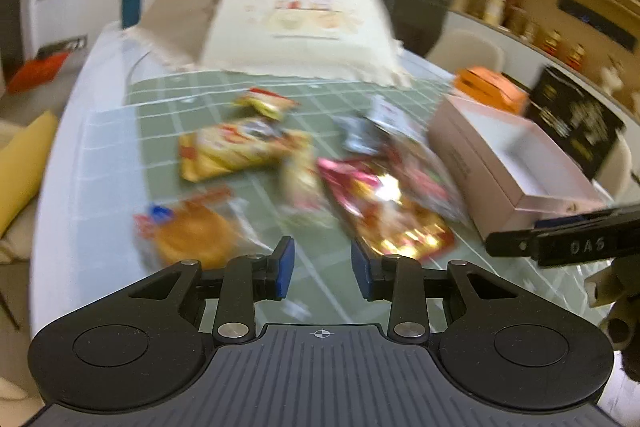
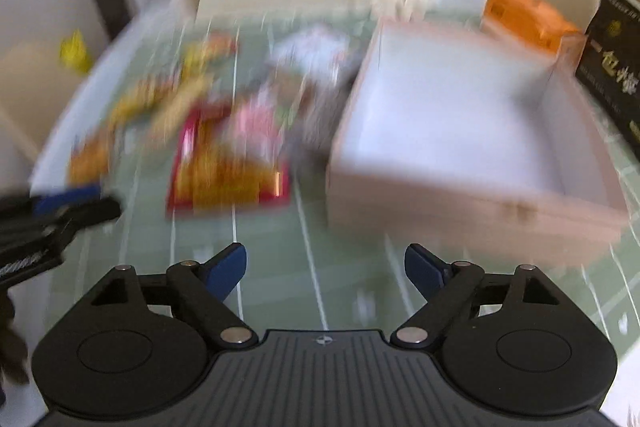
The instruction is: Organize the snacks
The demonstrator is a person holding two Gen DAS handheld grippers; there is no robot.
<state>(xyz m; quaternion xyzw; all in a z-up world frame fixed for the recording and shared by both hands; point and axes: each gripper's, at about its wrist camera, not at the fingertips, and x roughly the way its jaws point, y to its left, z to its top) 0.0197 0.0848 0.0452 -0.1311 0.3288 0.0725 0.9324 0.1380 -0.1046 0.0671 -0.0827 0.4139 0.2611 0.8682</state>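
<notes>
Both tools hang empty over the worktop (image 1: 100, 147): left tool (image 1: 322, 269) narrowly parted, right tool (image 2: 325, 269) wide apart. Just ahead lie crinkly foil snacks (image 1: 384, 211), heaped and overlapping; a pinch may slip or drag a neighbour. Right of them, a rigid pink box (image 2: 460, 195), open and empty.

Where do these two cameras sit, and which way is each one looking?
Left wrist: on the left gripper, looking down at the snack packets; own jaws empty, right gripper at the edge.
Right wrist: on the right gripper, facing the empty white box; jaws wide, left gripper at the edge.
Shared: red-gold packet, box, green mat.
</notes>
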